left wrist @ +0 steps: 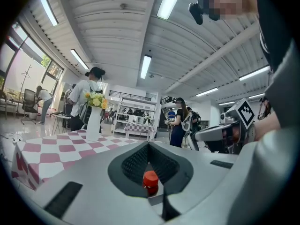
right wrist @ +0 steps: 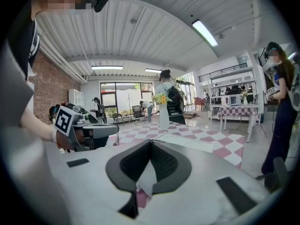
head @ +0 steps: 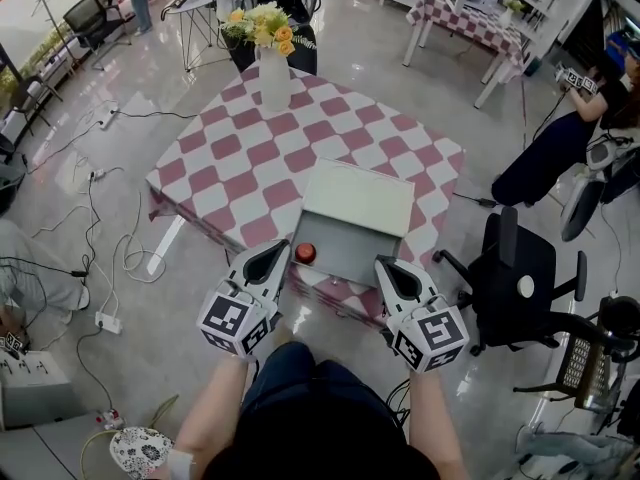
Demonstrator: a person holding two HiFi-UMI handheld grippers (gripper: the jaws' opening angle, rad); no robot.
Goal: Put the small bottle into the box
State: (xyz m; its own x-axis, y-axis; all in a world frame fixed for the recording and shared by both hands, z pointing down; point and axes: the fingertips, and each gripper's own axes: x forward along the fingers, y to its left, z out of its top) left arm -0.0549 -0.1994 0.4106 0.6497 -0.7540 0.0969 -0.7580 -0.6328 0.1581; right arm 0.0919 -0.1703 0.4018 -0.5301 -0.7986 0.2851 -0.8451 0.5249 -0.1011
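At six o'clock of the checked worktop, the left tongs and right tongs, both clamped together and empty, flank a round red-capped bottle.

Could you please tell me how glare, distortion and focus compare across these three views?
Head view: sharp, evenly lit, glare on the glossy floor. Left gripper view: heavy fisheye, dark corners, small bottle crisp. Right gripper view: same fisheye, ceiling lights blown out.
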